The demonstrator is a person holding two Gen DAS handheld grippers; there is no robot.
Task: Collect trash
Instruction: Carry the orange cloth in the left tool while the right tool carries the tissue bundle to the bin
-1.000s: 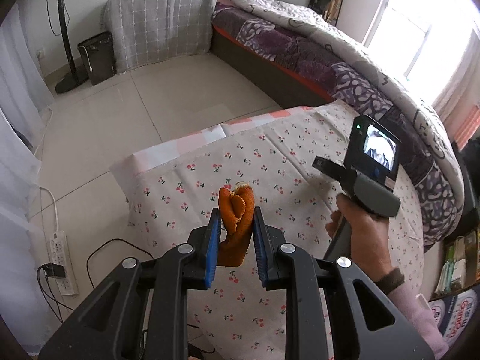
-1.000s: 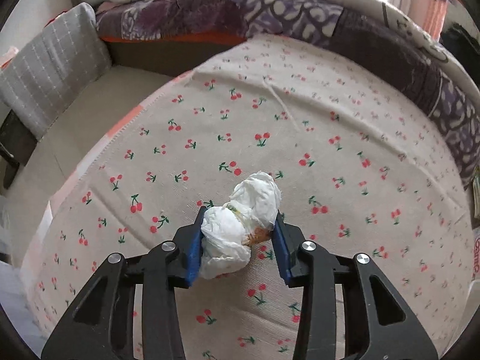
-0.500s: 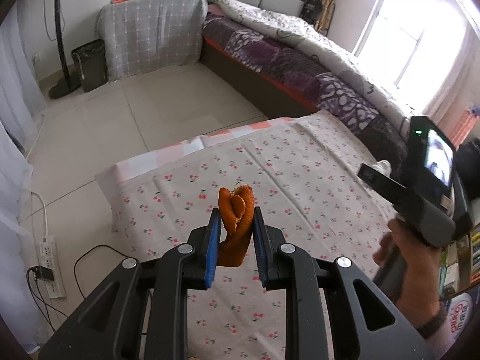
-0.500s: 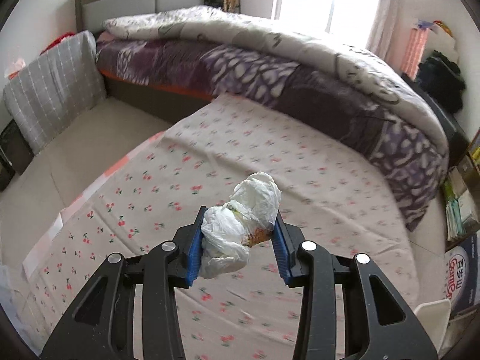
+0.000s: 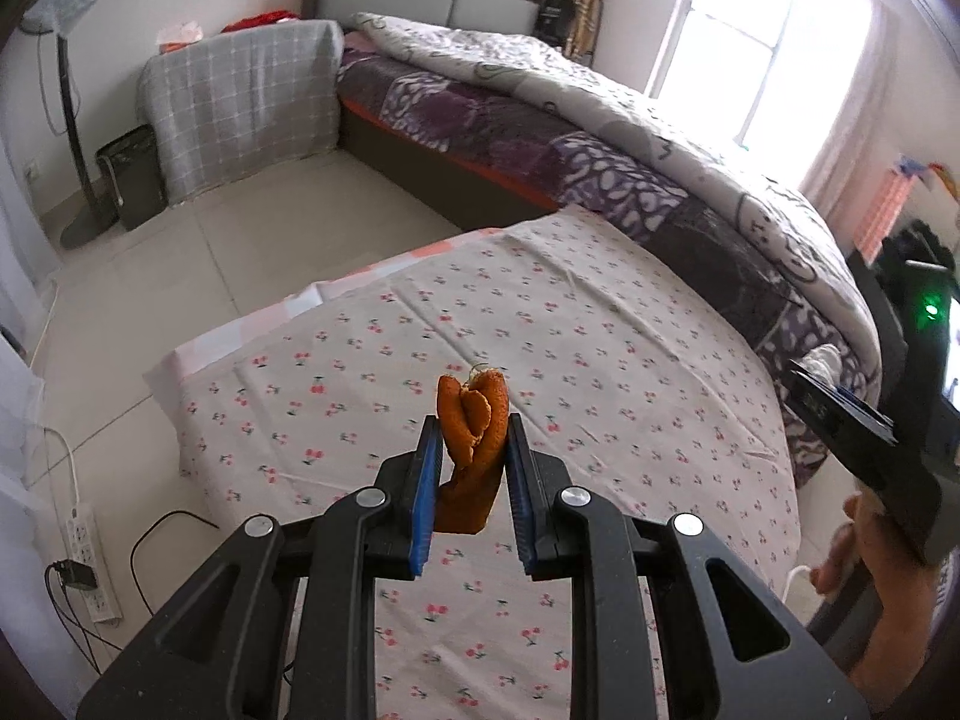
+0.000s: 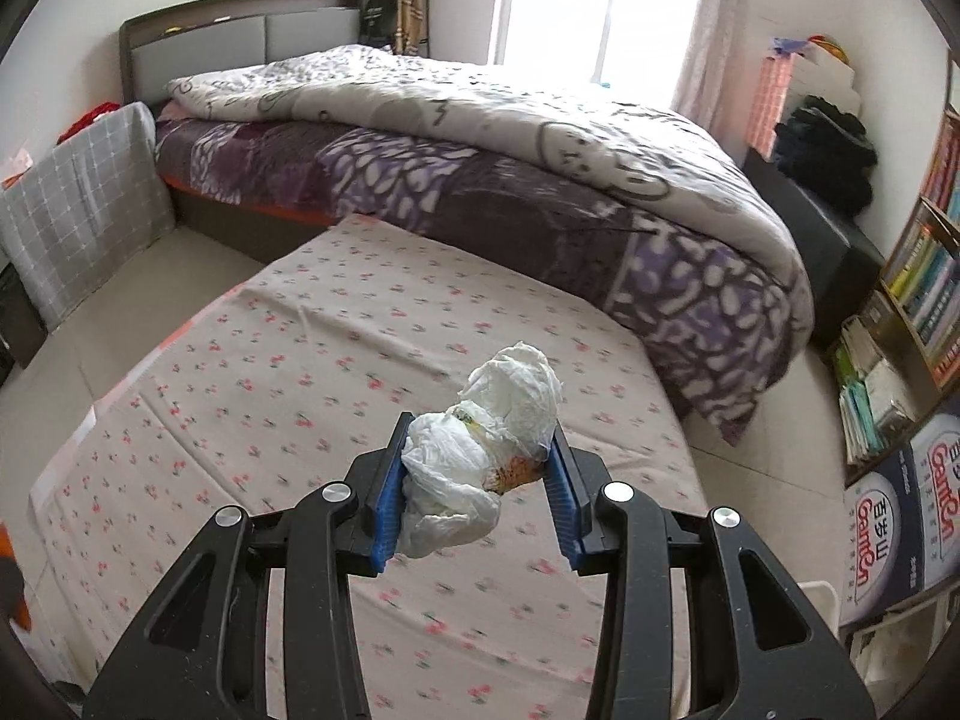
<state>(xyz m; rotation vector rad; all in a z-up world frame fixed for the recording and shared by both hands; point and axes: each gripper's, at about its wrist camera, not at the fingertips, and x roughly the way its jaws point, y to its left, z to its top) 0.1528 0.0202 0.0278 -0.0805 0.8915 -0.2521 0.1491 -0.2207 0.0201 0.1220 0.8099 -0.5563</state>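
My left gripper (image 5: 470, 441) is shut on a curled orange peel (image 5: 471, 450), which stands up between the blue pads above the cherry-print tablecloth (image 5: 540, 324). In the right wrist view my right gripper (image 6: 477, 450) is shut on a crumpled white tissue wad (image 6: 486, 438) with a brownish stain at its right side, held well above the same tablecloth (image 6: 300, 372). The right gripper's body (image 5: 888, 432) and the hand (image 5: 864, 546) that holds it show at the right edge of the left wrist view, off the table's right side.
A bed with a purple and grey quilt (image 6: 540, 180) runs along the far side of the table. A bookshelf (image 6: 918, 276) and a cardboard box (image 6: 900, 522) stand at the right. A small black bin (image 5: 132, 174), a fan stand and a power strip (image 5: 90, 558) are on the floor at left.
Both grippers rose and drew back from the table with their loads still gripped. The right gripper swung far to the right in the left wrist view; more of the bed and room now shows.
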